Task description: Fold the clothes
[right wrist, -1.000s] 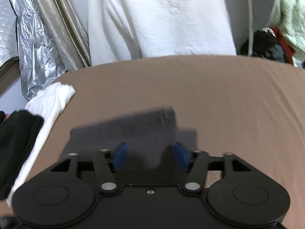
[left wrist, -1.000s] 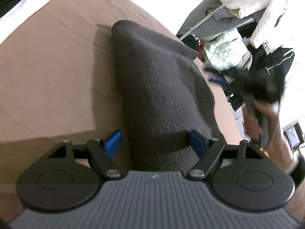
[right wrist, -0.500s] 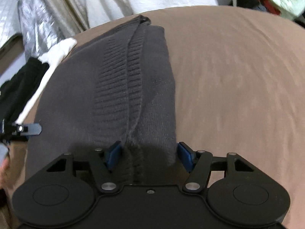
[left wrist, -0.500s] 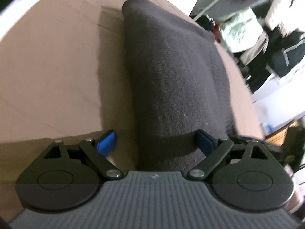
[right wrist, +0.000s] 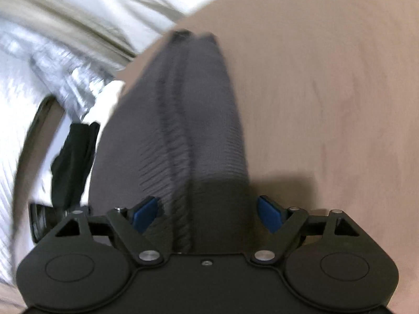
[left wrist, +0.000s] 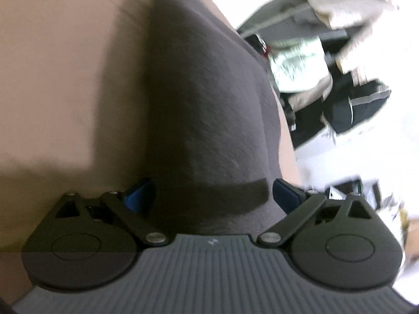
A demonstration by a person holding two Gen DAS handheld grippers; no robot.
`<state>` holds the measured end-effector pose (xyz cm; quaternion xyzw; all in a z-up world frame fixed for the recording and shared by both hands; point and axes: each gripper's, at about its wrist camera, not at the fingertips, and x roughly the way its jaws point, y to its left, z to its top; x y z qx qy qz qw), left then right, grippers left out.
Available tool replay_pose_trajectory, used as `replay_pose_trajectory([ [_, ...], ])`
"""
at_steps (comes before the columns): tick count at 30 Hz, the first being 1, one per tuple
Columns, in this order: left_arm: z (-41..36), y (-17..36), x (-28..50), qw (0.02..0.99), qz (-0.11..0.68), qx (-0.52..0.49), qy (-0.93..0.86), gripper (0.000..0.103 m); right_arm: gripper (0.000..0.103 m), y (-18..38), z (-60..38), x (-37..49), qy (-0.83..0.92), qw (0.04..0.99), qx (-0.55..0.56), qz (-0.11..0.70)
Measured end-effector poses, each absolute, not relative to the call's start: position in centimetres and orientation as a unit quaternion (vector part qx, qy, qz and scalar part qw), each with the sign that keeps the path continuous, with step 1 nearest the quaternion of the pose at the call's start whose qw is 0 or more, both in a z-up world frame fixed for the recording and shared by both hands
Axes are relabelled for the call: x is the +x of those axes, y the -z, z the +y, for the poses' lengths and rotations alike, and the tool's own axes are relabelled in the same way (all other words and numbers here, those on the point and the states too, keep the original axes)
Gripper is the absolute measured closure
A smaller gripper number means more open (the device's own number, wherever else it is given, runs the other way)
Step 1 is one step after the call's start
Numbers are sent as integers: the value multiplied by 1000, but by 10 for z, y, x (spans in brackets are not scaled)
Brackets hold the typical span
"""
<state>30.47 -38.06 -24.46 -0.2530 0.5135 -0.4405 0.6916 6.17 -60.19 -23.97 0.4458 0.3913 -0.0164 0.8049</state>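
Observation:
A folded dark grey knit sweater (left wrist: 209, 99) lies on the brown bed sheet (left wrist: 57, 73). My left gripper (left wrist: 213, 196) is open, its blue pads either side of the sweater's near end, the fabric passing between them. In the right wrist view the same sweater (right wrist: 193, 120) shows its ribbed edges running down the middle. My right gripper (right wrist: 209, 209) is open wide, its jaws either side of the sweater's other end. Both views are motion-blurred.
The brown sheet (right wrist: 327, 91) spreads wide to the right in the right wrist view. A silver quilted cover (right wrist: 52, 65) and a black garment (right wrist: 73, 151) lie at the left there. A rack of piled clothes (left wrist: 327, 65) stands beyond the bed.
Both grippers have moved in onto the ends of the sweater. The right gripper's jaws have opened wider. The views have tilted and blurred.

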Motion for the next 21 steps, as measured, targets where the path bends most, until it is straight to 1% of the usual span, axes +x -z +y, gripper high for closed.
replay_pose_trajectory([
  [1,-389,241,303,700,515,-224,441,43,14,247,-602,67,-7,793,467,391],
  [2,-397,237,301,707,517,-195,442,47,10,250,-599,73,-29,788,472,394],
  [3,-403,231,300,715,514,-170,442,55,10,251,-594,80,-42,791,461,400],
  [4,-403,220,299,728,501,-157,441,59,9,246,-587,86,-42,800,440,405],
  [5,-403,209,298,740,489,-144,439,60,11,239,-579,90,-45,808,425,405],
  [6,-401,196,297,754,474,-128,436,61,27,233,-570,93,-48,816,409,406],
  [7,-397,179,296,775,454,-106,427,61,37,224,-561,96,-61,820,400,404],
  [8,-390,162,296,793,436,-84,418,61,43,211,-549,96,-96,817,409,395],
  [9,-380,147,297,807,423,-61,407,61,44,199,-537,96,-132,812,417,386],
  [10,-370,135,299,815,418,-42,400,58,44,187,-523,96,-162,809,417,382],
  [12,-344,133,306,800,445,-23,401,50,44,171,-486,97,-199,810,380,400],
  [14,-323,158,304,778,491,-23,391,47,41,174,-459,100,-201,804,354,434],
  [15,-312,181,303,769,520,-37,370,43,40,181,-448,102,-192,799,345,454],
  [16,-303,199,302,761,541,-63,351,33,40,190,-439,104,-179,793,336,475],
  [17,-293,213,302,751,559,-97,338,32,40,202,-437,104,-160,787,333,494],
  [18,-279,216,305,737,567,-151,336,32,36,211,-440,101,-146,778,345,504],
  [19,-269,215,306,730,568,-183,333,33,33,216,-446,95,-136,770,370,501],
  [21,-265,197,300,761,542,-150,323,33,32,213,-456,85,-120,770,391,490],
])
